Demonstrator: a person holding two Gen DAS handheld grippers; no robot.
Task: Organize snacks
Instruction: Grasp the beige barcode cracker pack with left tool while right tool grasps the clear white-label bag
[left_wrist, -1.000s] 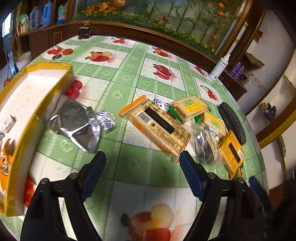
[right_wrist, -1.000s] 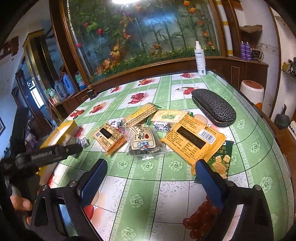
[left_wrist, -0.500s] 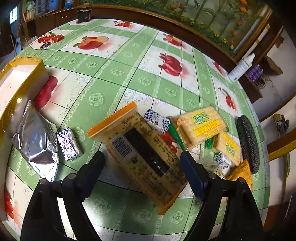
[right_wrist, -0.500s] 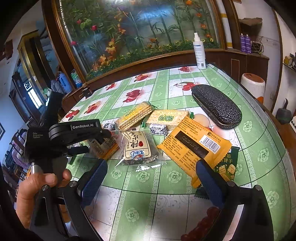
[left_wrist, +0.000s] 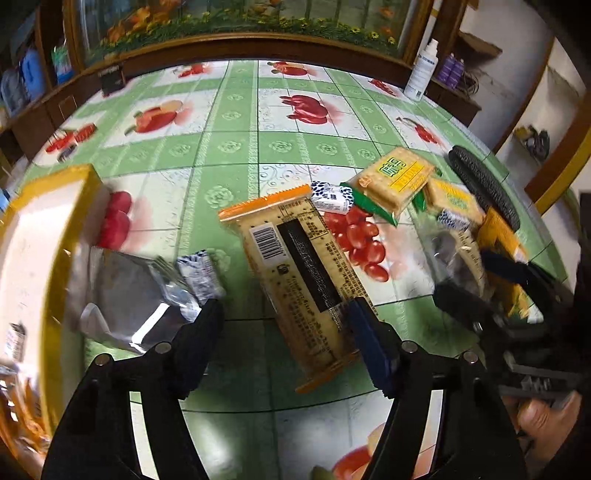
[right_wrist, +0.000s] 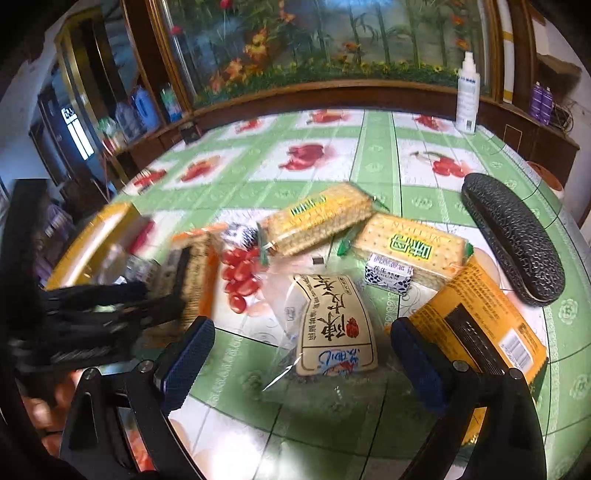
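We are closing in on the long cracker pack (left_wrist: 299, 280), lying on the table (left_wrist: 236, 147) near centre, its barcode face up and its long axis running from eleven o'clock to five. Our left gripper (left_wrist: 284, 325) is straddling its near end — the jaws have just been narrowing, the pack between them, but the pads are not yet pressing it that we can see. To do this well, we are judging that the fingers should be squared across the short width and lowered before squeezing, gently, since crackers break. The yellow box (left_wrist: 55, 236) is waiting at nine o'clock. Our right gripper (right_wrist: 299, 354) is hovering spread wide over the clear-wrapped snack (right_wrist: 328, 325), holding nothing.
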